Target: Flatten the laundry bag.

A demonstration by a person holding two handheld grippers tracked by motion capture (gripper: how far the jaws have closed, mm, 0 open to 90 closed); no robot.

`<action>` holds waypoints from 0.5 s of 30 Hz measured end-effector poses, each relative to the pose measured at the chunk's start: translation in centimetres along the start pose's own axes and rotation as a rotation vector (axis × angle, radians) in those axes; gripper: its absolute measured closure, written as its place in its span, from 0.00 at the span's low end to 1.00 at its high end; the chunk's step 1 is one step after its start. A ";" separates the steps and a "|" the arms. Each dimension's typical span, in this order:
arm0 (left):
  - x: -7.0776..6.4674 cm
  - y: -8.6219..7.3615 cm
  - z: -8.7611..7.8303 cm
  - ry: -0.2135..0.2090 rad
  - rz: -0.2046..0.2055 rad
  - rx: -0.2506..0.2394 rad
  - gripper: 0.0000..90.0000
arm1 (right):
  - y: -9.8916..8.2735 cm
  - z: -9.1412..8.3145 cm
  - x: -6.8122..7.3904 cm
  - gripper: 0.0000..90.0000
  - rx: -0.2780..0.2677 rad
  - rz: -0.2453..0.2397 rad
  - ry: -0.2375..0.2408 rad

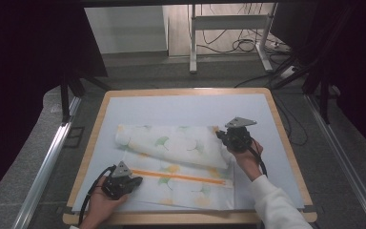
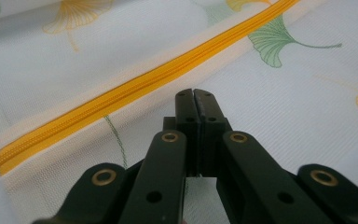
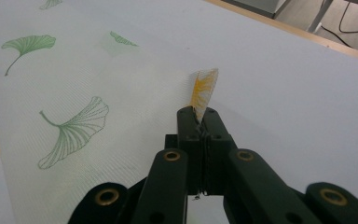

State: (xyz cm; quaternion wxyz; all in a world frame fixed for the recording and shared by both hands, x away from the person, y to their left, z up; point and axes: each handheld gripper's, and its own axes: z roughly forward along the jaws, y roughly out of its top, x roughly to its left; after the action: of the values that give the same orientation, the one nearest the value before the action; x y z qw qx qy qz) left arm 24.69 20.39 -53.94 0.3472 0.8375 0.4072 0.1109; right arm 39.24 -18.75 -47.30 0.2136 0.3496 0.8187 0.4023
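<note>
A white mesh bag [image 1: 171, 143] printed with green and yellow ginkgo leaves lies on the table, its far part folded over toward me. An orange-yellow zipper [image 1: 181, 176] runs along the flat lower layer. My right gripper [image 1: 219, 135] is at the fold's far right end, shut on the bag's corner [image 3: 204, 86], which sticks up from the jaws of that gripper [image 3: 199, 114]. My left gripper [image 1: 138, 180] sits at the bag's near left. In its own view this gripper [image 2: 193, 93] is shut just short of the zipper [image 2: 135, 88], with no fabric visible between the jaws.
The bag rests on a pale blue-white mat [image 1: 186, 107] that covers a wooden-edged table [image 1: 186, 90]. Bare mat lies beyond and to the right of the bag. A metal desk frame and cables [image 1: 238, 43] stand on the floor behind the table.
</note>
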 end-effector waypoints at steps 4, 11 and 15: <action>0.0 0.0 0.0 -0.002 -0.002 0.000 1.00 | -0.2 -0.1 -0.6 0.98 -0.001 0.015 -0.014; 0.0 0.0 0.0 -0.002 -0.003 0.000 1.00 | -0.4 -0.3 -1.5 0.98 -0.007 0.037 -0.038; 0.0 0.0 0.0 -0.002 -0.002 0.000 1.00 | -0.7 -0.5 -2.3 0.98 -0.010 0.054 -0.058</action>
State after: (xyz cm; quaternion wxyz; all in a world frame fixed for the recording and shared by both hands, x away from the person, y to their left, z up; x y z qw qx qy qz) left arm 24.73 20.42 -53.95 0.3478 0.8372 0.4076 0.1097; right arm 40.19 -20.99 -47.45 0.2280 0.3822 0.8004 0.4016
